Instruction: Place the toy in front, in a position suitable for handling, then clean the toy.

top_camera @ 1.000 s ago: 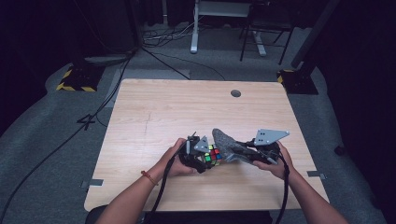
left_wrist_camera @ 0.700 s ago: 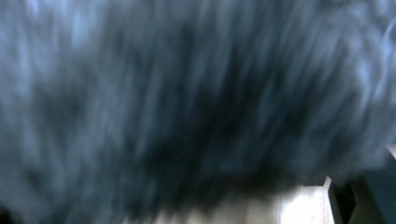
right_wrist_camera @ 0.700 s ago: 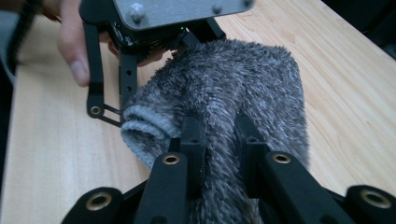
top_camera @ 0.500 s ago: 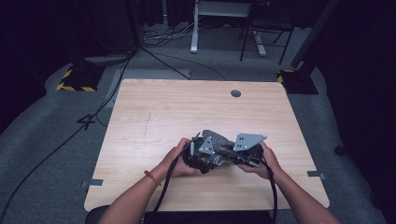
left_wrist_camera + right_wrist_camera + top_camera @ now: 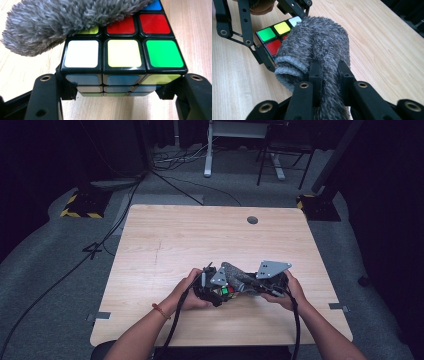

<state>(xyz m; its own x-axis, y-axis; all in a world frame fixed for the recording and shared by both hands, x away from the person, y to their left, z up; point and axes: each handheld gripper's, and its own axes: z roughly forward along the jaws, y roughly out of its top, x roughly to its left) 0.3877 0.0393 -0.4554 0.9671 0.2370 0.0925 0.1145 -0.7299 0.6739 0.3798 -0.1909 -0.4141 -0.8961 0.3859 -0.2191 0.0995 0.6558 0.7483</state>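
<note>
Wiping the Rubik's cube [image 5: 123,53] works best if the left claw [image 5: 123,100] keeps its firm hold: its 2 jaws are clamped on opposite sides of the cube, which sits between them just above the worktop [image 5: 165,240]. The right claw [image 5: 329,75] is pinched narrow on a grey fluffy cloth [image 5: 317,42], which bulges out past its tips and lies over the far rows of the cube's upper face.

From the left claw outward, the nearest row reads white, yellow, green; beyond it 2 red stickers show, and past those the cloth covers the rest. I would judge that short, light strokes along the face are the right approach, with the cloth pressed only enough to touch the stickers, so the layers do not twist. The right claw's jaws should stay off the plastic; only the fluff should meet it. The cube could then be turned to present another face.

No brand, label or writing can be read on the cube, cloth or claws.
</note>
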